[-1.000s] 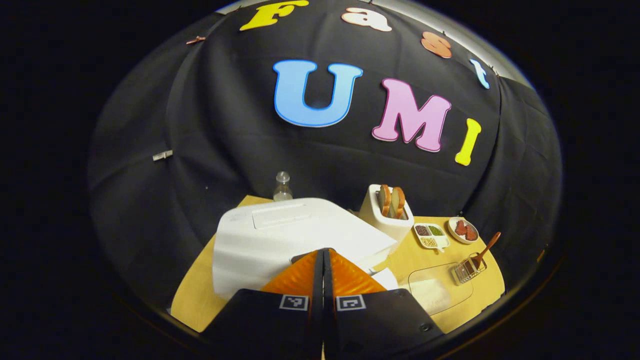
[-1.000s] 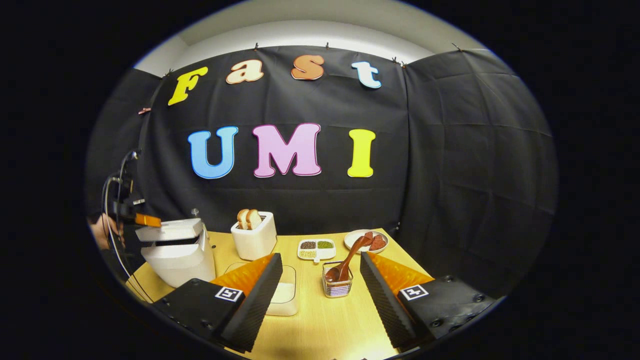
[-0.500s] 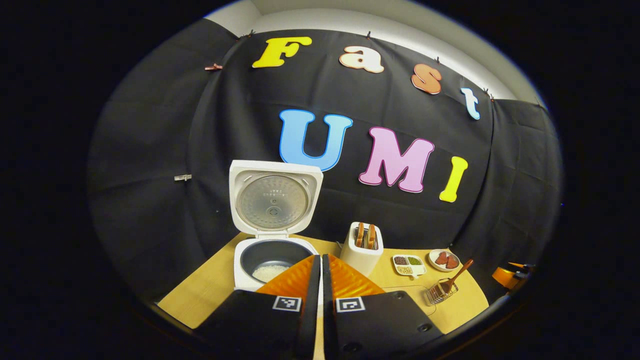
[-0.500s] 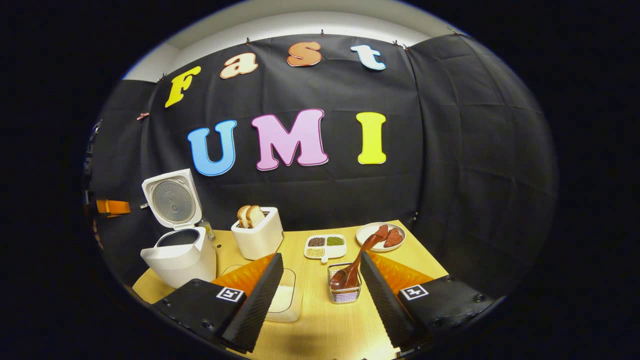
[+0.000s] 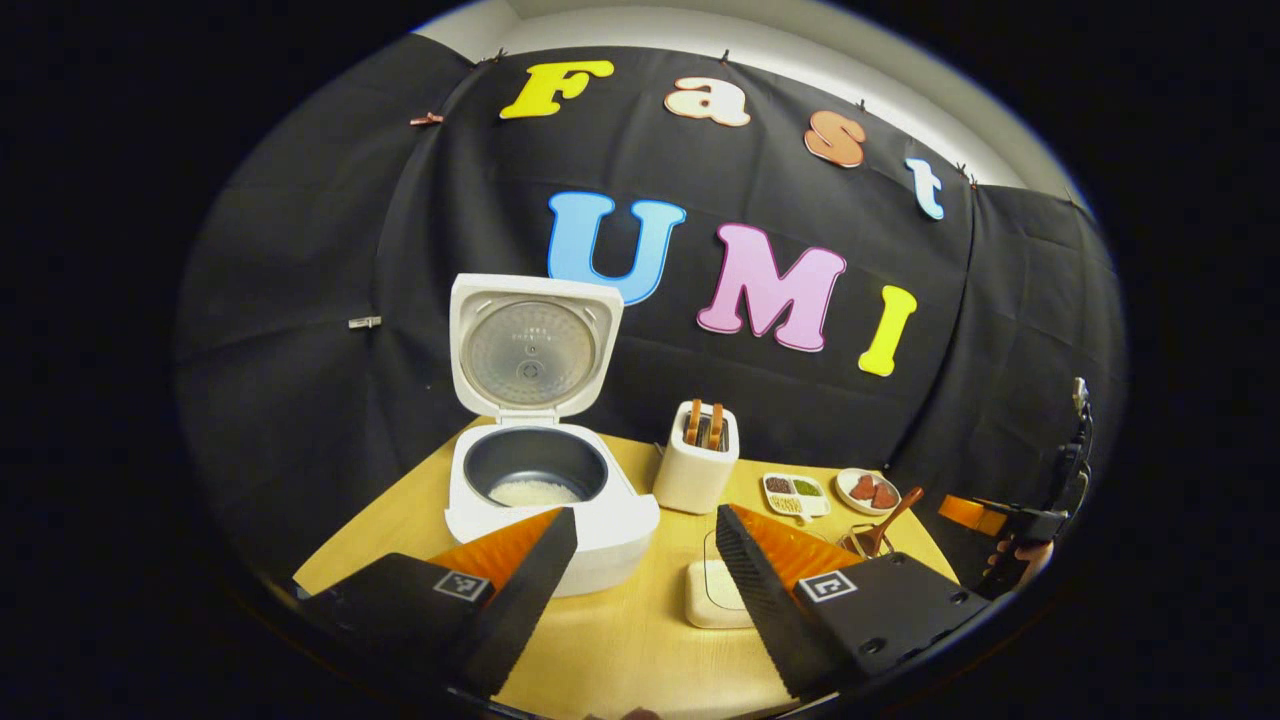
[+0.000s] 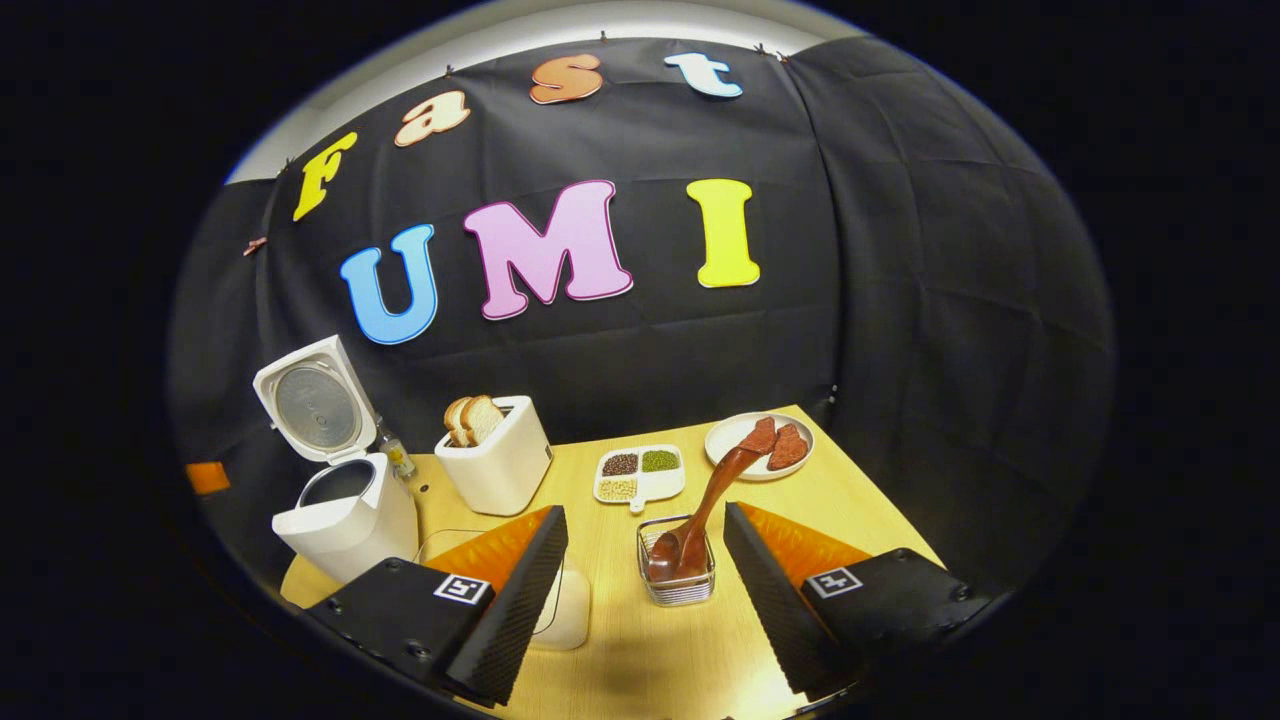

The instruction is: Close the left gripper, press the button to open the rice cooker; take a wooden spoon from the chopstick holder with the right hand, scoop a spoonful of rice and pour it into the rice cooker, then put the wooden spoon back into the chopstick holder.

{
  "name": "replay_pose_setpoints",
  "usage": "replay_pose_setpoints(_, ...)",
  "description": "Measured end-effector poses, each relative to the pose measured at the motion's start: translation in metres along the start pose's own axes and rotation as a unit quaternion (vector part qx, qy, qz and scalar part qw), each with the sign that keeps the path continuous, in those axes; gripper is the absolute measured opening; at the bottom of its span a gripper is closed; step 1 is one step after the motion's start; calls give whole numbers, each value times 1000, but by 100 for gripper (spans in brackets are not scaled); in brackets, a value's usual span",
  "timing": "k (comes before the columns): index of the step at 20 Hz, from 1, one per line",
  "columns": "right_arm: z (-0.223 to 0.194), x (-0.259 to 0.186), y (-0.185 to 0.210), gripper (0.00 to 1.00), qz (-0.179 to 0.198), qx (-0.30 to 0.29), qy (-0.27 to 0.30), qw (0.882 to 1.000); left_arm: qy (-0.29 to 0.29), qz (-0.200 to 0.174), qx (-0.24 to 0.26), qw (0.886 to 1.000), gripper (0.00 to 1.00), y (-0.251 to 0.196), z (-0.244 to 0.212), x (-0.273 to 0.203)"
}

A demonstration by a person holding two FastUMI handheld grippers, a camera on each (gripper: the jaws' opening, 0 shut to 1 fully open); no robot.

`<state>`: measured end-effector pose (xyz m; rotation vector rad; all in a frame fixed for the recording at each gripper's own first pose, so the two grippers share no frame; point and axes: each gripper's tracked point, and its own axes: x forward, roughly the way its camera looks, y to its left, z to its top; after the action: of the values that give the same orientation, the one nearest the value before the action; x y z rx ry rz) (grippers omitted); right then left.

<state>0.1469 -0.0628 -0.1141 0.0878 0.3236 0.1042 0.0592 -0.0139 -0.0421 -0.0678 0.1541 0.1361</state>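
The rice cooker (image 5: pixel 545 480) is standing open on the tabletop (image 6: pixel 780 500), lid upright, some rice in its pot. The left gripper (image 5: pixel 640 560) is hanging wide open and empty in front of it. The right gripper (image 6: pixel 640 570) is hovering, spread wide and holding nothing, with the chopstick holder (image 6: pixel 678 575) between its fingers; the wooden spoon (image 6: pixel 705 510) is leaning in it, handle tilting toward the plate (image 6: pixel 735 435). The grip should probably land on the upper handle, lifting straight up clear of the wire rim. The toaster (image 6: pixel 497 462) and divided dish (image 6: pixel 640 475) are standing near; the right edge is leaving open room.

A white toaster (image 6: pixel 497 462) holding bread, a divided dish (image 6: pixel 640 473) and a plate (image 6: pixel 760 446) share the table (image 6: pixel 650 650).
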Motion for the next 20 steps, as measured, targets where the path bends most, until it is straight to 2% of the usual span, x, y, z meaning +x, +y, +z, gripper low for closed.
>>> replay_pose_setpoints(10, -31, 88, -43, 99, -22, 4, 51, 998, 49, 39, 3, 998, 96, -16, -44, -10)
replay_pose_setpoints(15, -67, 133, -66, 99, -30, 32, 101, 994, 76, 54, -49, 994, 96, -30, -68, -8)
replay_pose_setpoints(20, -70, 174, -71, 99, -12, 60, 98, 993, 101, 75, -68, 990, 96, -48, -96, -15)
